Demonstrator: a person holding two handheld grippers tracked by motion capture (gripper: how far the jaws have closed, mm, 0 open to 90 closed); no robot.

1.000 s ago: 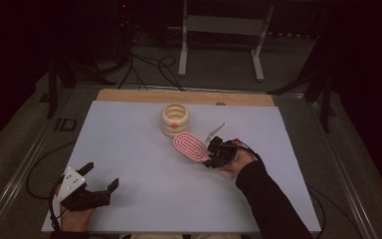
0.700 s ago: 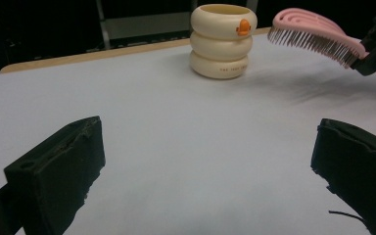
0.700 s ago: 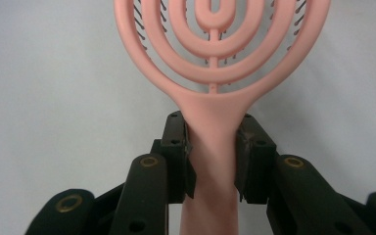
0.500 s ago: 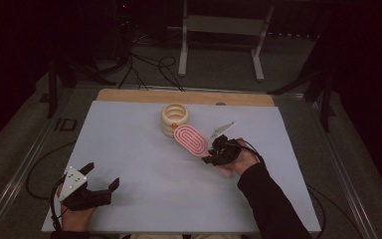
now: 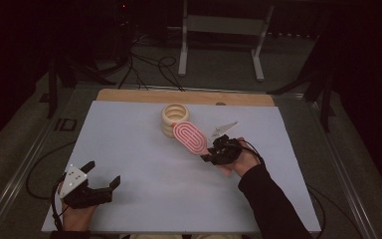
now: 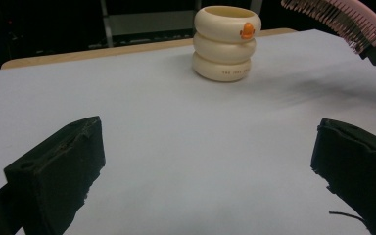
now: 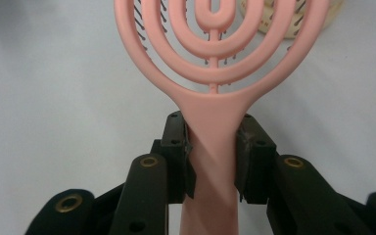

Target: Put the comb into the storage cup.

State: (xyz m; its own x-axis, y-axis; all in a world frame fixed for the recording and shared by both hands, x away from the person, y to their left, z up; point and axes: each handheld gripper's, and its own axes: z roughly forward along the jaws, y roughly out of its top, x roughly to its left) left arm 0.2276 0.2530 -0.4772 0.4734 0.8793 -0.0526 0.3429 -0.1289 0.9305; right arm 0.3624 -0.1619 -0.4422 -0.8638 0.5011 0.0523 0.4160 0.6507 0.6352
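Observation:
A pink hairbrush [image 5: 190, 138] with an open, ringed head is held off the table, bristles down, its head reaching toward a cream ribbed holder [image 5: 174, 119] at the back middle. My right gripper [image 5: 210, 152] is shut on the brush's handle [image 7: 214, 147], a jaw on each side. In the left gripper view the holder [image 6: 226, 43] stands upright with a small orange mark, and the brush's head [image 6: 338, 19] hangs at the top right. My left gripper [image 5: 104, 175] rests open near the table's front left corner, nothing between its jaws.
A white sheet [image 5: 129, 144] covers the table, with a wooden strip [image 5: 139, 95] along its far edge. A metal stand [image 5: 221, 35] and cables lie on the dark floor beyond. A person's dark sleeve [image 5: 273, 204] comes in from the bottom right.
My right gripper has lifted the hairbrush and carried it toward the cream holder, so the head now overlaps its near side. The left gripper has stayed put.

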